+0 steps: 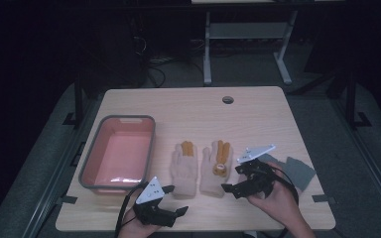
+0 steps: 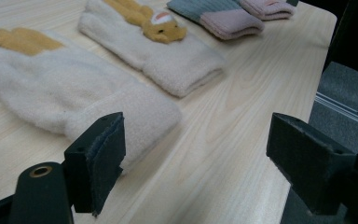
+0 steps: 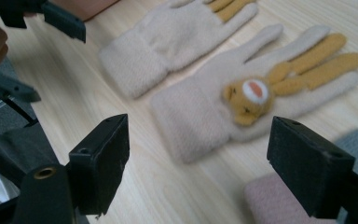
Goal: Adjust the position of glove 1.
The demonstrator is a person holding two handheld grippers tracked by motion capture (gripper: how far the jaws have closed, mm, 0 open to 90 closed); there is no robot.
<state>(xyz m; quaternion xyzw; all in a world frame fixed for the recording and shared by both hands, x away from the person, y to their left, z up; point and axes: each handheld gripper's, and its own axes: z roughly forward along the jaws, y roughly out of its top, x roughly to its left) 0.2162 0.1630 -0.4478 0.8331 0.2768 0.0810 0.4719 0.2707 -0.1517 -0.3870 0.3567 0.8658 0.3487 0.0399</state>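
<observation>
Both tools hang with jaws spread wide and empty: the left tool (image 1: 174,200) just short of the cuff of the plain cream glove (image 1: 184,168), the right tool (image 1: 238,177) beside the bear-patch glove (image 1: 217,167), both gloves flat on the tabletop (image 1: 258,119) between the pink bin (image 1: 92,163) and the grey-pink gloves (image 1: 297,171). A shallow bite on the fluffy cuff could probably slip off, or drag the neighbouring glove askew. No brand, label or writing is legible.
</observation>
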